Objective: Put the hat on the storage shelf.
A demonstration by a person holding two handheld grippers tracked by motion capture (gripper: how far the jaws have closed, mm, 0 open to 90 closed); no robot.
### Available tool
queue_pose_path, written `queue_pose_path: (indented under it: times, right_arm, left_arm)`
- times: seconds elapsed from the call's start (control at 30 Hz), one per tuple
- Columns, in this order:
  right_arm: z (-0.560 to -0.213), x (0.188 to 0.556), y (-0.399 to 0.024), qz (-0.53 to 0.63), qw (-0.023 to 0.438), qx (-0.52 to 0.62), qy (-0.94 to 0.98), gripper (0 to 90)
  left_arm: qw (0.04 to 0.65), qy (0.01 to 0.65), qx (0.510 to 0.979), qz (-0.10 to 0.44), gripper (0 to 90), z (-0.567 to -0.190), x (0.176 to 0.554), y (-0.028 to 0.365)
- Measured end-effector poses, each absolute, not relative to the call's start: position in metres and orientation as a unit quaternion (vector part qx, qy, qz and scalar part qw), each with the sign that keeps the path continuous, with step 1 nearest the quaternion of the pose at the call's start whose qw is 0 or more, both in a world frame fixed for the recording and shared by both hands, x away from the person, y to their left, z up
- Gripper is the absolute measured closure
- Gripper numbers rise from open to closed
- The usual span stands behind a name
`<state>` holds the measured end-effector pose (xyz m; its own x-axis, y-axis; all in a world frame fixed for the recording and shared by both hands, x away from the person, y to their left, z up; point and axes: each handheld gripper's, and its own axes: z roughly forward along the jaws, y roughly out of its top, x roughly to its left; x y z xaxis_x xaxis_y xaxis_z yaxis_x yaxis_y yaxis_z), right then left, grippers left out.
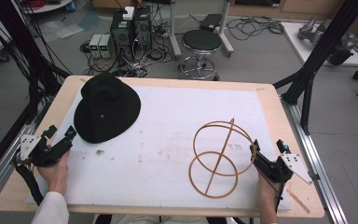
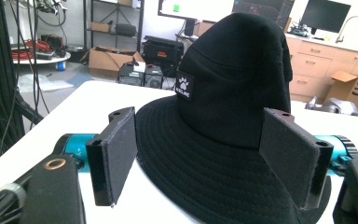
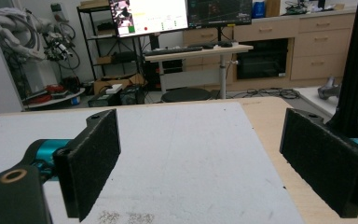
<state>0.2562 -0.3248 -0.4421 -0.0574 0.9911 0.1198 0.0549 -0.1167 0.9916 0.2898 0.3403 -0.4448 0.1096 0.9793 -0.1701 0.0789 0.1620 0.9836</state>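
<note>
Both hands are coming in from the bottom edge, each wrapped round a gripper. The left gripper is sitting at the near left, angled up and to the right, jaws standing wide apart with nothing pinched between the pads. The right gripper is parked at the near right, pointing up and slightly left, jaws also gaping wide, pads gripping nothing.

Lying on white mat at far left: black hat. Sitting near right: wooden hoop frame. Hovering just beside hat brim, jaws spread: left gripper. Sitting just right of frame, jaws apart: right gripper.
</note>
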Motion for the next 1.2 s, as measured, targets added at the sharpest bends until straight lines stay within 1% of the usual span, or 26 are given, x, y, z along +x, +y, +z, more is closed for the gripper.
queue_pose_path:
  times: [0.73, 0.97, 1.07, 1.2]
  right_arm:
    - [-0.442, 0.256, -0.324, 0.528, 0.442, 0.528, 0.496, 11.4]
    - [-0.443, 0.257, -0.324, 0.524, 0.44, 0.529, 0.502, 11.4]
    - [-0.443, 0.257, -0.324, 0.524, 0.44, 0.529, 0.502, 11.4]
    - [-0.443, 0.256, -0.323, 0.523, 0.44, 0.529, 0.502, 11.4]
  left_arm:
    - [0.555, 0.525, 0.504, 0.403, 28.3, -0.443, 0.289, 0.338]
    - [0.554, 0.514, 0.515, 0.405, 27.1, -0.431, 0.291, 0.33]
    - [0.548, 0.512, 0.532, 0.393, 26.9, -0.421, 0.294, 0.325]
    - [0.523, 0.5, 0.563, 0.4, 27.5, -0.408, 0.299, 0.315]
